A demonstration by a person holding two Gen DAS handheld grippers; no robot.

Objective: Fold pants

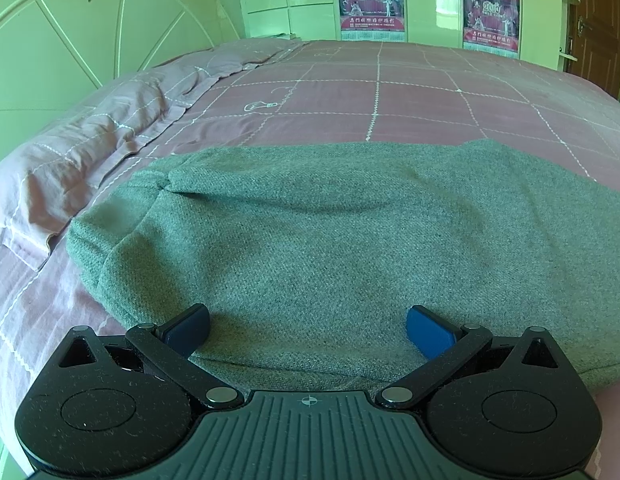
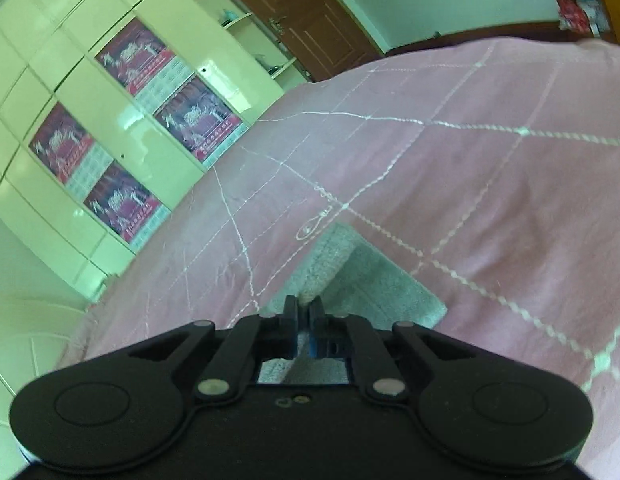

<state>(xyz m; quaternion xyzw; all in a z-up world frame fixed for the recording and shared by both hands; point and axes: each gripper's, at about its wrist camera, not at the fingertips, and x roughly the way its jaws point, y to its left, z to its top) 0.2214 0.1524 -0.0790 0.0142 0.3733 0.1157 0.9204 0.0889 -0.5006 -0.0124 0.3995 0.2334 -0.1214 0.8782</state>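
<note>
Pink checked bedspread (image 1: pixel 409 96) seen filling both views; wide bare stretch toward 12 o'clock, up to white wardrobe (image 1: pixel 433 0). Pillow (image 1: pixel 90 148) at 10 o'clock, edge just beside pants. Grey-green pants (image 1: pixel 329 232) spread across lower middle of left view, near hem under gripper. Left gripper (image 1: pixel 308 332) at 6 o'clock, fingers spread wide over fabric, nothing pinched. Right gripper (image 2: pixel 304 316) fingers pressed together on pants corner (image 2: pixel 349 276), bare bedspread all round it.

Pants (image 1: pixel 329 240): coarse matt grey-green knit. Bedsheet (image 1: pixel 409 92): smooth pink cloth, white stitching. Wardrobe (image 2: pixel 122 136): glossy.
</note>
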